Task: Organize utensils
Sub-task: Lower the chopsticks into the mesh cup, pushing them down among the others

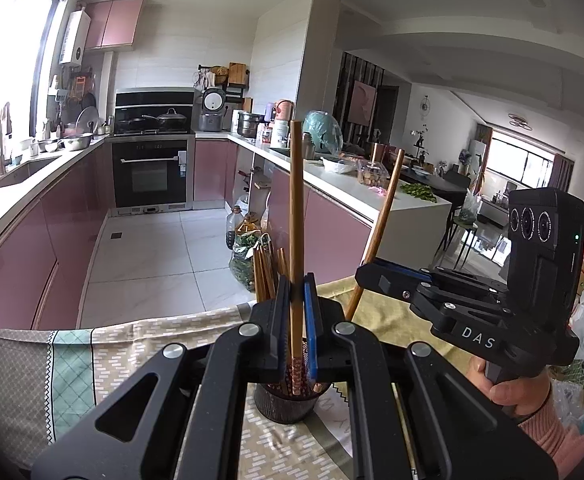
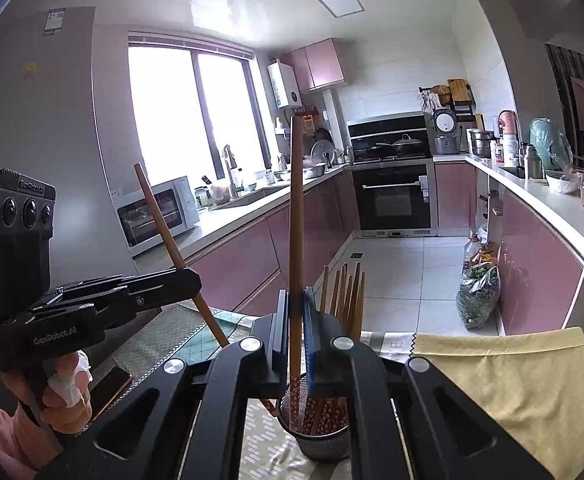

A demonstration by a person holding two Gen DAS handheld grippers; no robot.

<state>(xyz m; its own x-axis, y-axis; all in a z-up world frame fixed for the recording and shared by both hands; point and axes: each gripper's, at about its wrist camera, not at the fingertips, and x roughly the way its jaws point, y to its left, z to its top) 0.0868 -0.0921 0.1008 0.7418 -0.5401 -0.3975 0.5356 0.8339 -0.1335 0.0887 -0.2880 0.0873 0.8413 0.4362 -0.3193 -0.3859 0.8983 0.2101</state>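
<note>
- Holding one long brown wooden chopstick (image 1: 296,216) upright, the left tool (image 1: 296,304) is clamped on it directly above the dark round cup (image 1: 286,404) of chopsticks on the cloth-covered counter (image 1: 132,344).
- The right tool (image 2: 296,312) grips a second wooden chopstick (image 2: 296,216) likewise, over the cup.
- Only the right view shows the cup's patterned chopstick ends.

Claws: the left claw (image 1: 296,312) and right claw (image 2: 295,320) are black linkages with silver rivets and blue pads.
Markings: "DAS", "GenRobot.AI".
Sleeves: pink, ribbed.
Finger: white wrap.
</note>
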